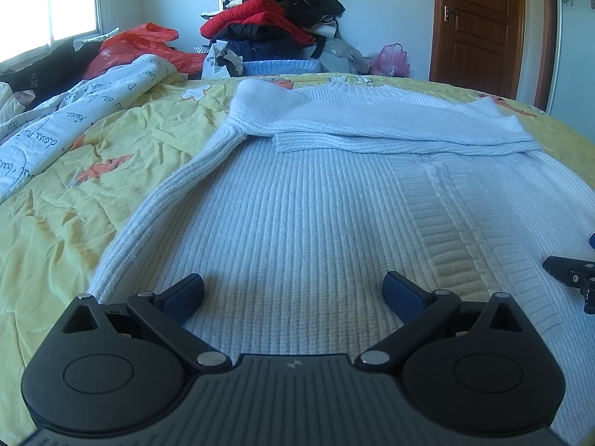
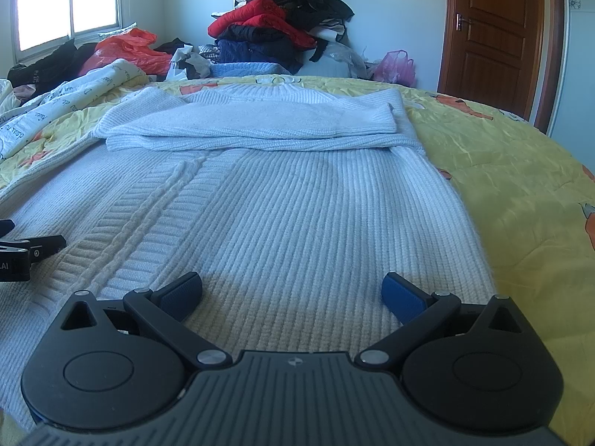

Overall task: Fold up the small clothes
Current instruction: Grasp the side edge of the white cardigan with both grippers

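Note:
A white ribbed knit sweater (image 1: 297, 200) lies flat on the yellow bed cover (image 1: 74, 193), its sleeves folded across the chest near the collar. My left gripper (image 1: 293, 293) hovers open over the sweater's lower left part, nothing between its blue pads. In the right wrist view the same sweater (image 2: 282, 200) fills the middle, with a cable-knit strip left of centre. My right gripper (image 2: 292, 293) is open above the hem on the sweater's right half. Each gripper shows at the edge of the other's view: the right gripper (image 1: 572, 278) and the left gripper (image 2: 26, 252).
A white printed quilt (image 1: 63, 119) is bunched at the left. Behind the bed stands a pile of red and black clothes (image 1: 275, 22), with an orange plastic bag (image 1: 137, 44) and a pink bag (image 1: 390, 59). A brown door (image 1: 479, 22) is at the right.

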